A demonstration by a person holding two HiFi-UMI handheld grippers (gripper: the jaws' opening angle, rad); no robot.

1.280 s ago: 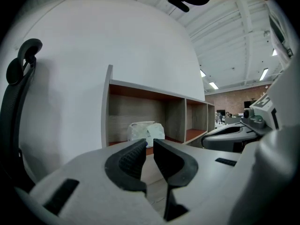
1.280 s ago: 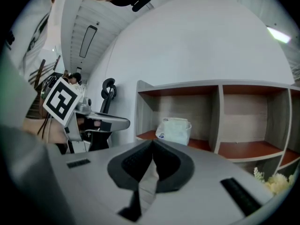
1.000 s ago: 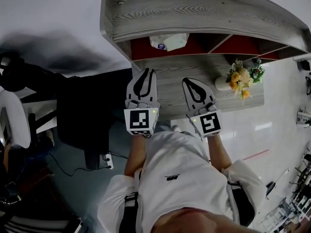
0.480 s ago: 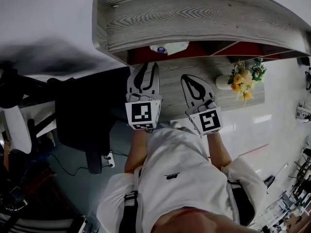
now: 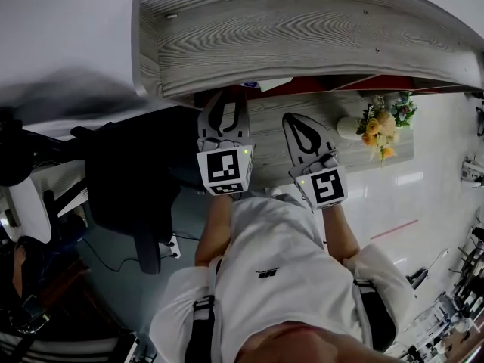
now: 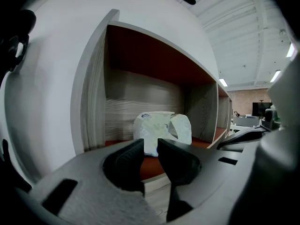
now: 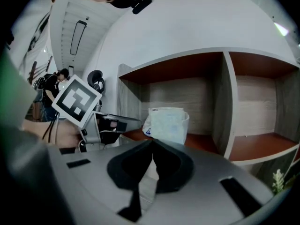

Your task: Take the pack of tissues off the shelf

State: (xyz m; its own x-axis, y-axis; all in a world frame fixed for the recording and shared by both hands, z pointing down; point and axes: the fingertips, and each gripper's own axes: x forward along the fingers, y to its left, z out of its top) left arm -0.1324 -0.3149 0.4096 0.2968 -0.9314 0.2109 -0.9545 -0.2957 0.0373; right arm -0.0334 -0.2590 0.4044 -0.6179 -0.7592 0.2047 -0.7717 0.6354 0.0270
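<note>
The pack of tissues (image 6: 161,130) is white and soft and stands in the left compartment of the grey wooden shelf (image 6: 93,102), on its red floor. In the head view only a sliver of the pack (image 5: 257,85) shows under the shelf top (image 5: 302,29). My left gripper (image 6: 150,146) points straight at the pack, short of the shelf edge, with a narrow gap between its jaws and nothing in it. My right gripper (image 7: 152,146) hovers over the desk to the right, jaws closed together and empty, with the pack (image 7: 166,123) ahead of it. Left gripper (image 5: 226,104) and right gripper (image 5: 297,121) are side by side.
A vase of flowers (image 5: 378,123) stands on the grey desk (image 5: 265,138) at the right. A black office chair (image 5: 128,180) sits left of the desk. An upright divider (image 7: 225,107) separates the tissue compartment from the one to its right.
The left gripper has moved forward toward the shelf's opening. In the head view the shelf top now covers most of the tissue pack. The right gripper has barely moved.
</note>
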